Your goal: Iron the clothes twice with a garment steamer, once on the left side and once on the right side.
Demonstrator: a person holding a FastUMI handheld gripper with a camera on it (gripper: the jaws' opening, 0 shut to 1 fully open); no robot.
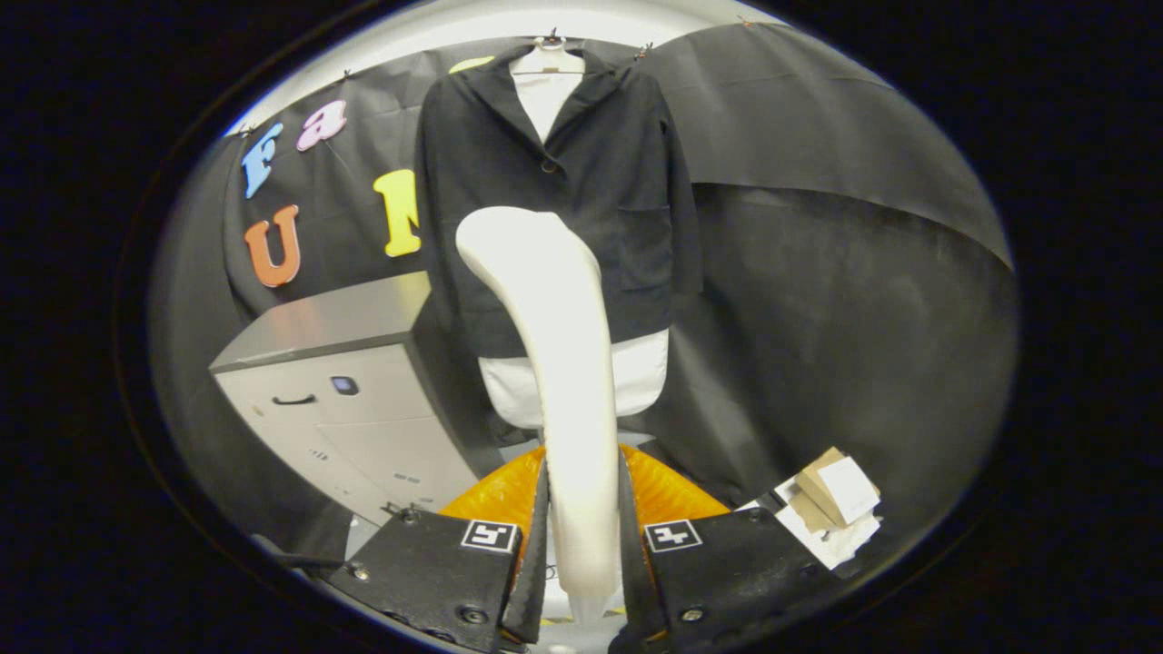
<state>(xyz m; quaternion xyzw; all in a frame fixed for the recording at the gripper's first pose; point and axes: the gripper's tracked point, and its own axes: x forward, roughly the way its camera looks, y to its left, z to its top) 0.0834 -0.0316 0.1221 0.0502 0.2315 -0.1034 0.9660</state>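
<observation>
The white garment steamer point(554, 363) stands upright between the two fingers of the gripper point(581, 545), which press on its handle from both sides and hold it. Its curved head rises toward 12 o'clock, in front of the dark jacket point(591, 173) that hangs on a white hanger point(548, 62) over a white garment point(636, 372). At 10 o'clock from the fingers stands a grey cabinet point(336, 381). At 3 o'clock lie small cardboard boxes point(831, 504).

Gripper point(581, 509) — black bolted housings, square black-and-white markers, ribbed orange backing.
</observation>
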